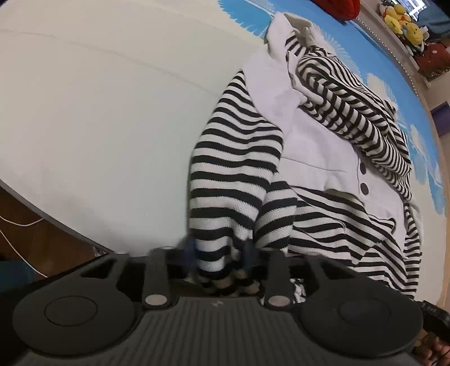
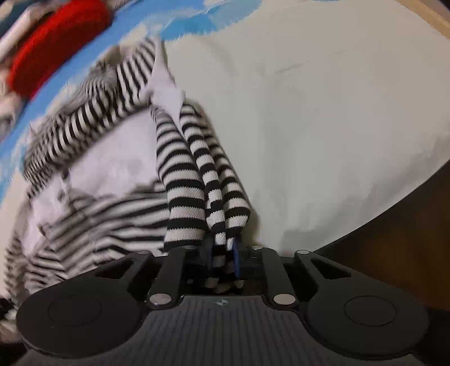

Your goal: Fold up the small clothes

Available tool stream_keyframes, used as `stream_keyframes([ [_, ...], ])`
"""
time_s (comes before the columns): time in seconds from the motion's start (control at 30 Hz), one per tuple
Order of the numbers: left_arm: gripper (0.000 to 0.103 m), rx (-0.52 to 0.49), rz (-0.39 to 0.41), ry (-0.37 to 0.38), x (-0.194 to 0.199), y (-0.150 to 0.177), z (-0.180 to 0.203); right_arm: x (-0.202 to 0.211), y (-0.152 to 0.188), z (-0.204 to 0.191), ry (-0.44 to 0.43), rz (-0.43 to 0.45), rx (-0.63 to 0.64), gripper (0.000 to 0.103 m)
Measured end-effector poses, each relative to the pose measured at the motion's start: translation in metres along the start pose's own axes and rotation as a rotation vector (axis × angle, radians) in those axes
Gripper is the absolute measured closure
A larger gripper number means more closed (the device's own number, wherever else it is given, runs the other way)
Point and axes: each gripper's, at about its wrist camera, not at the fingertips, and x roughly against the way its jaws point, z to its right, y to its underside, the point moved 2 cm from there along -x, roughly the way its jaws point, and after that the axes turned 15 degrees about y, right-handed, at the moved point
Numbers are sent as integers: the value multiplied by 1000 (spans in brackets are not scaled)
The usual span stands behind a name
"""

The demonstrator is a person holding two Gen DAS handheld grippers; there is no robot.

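A black-and-white striped garment with white panels and dark buttons (image 1: 323, 174) lies crumpled on the pale table (image 1: 98, 112). One striped sleeve (image 1: 233, 174) runs down into my left gripper (image 1: 220, 250). Its blurred blue pads (image 1: 191, 247) stand apart on either side of the cuff, and the right pad shows a slim gap. In the right wrist view, bunched striped folds (image 2: 197, 180) converge into my right gripper (image 2: 223, 253). A narrow strip of cloth sits between its blue pads (image 2: 237, 253), which stand a little apart and do not clearly press on it.
A blue cloth with white prints (image 1: 379, 56) covers the far side of the table. A red knit item (image 2: 56, 42) lies on it. Yellow plush toys (image 1: 402, 22) sit on a shelf behind. The table's edge (image 1: 56, 222) drops to a wooden floor with a white cable (image 1: 17, 222).
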Motion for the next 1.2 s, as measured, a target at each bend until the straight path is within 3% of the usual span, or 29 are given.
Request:
stream_keyframes([
  [0.07,59,-12,-30,13,-5,1,1,-3,1,-4,24,-7,26,66],
  [0.3,59,-94,-88,-37,-22,10,6,-11,-3,-10,46,-10,85,63],
  [0.33,61,-105,-86,-41,-23,10,8,-9,-2,-10,50,-5,99,63],
  [0.37,70,-122,-81,-47,-22,11,10,-9,-1,-11,51,-2,109,64],
  [0.4,81,-139,-76,-53,-22,11,12,-8,-1,-11,52,2,113,71],
  [0.43,84,-159,-72,-57,-21,12,15,-7,-1,-11,47,6,114,77],
  [0.47,90,-184,-68,-62,-19,13,18,-5,-1,-11,37,13,115,94],
  [0.7,98,-308,1,-70,-2,18,41,25,-2,-8,-18,102,80,95],
  [1.0,99,-381,157,95,90,1,66,107,-20,24,-249,275,-53,96],
  [1.2,99,-399,195,270,176,10,67,183,-13,59,-361,352,-93,97],
])
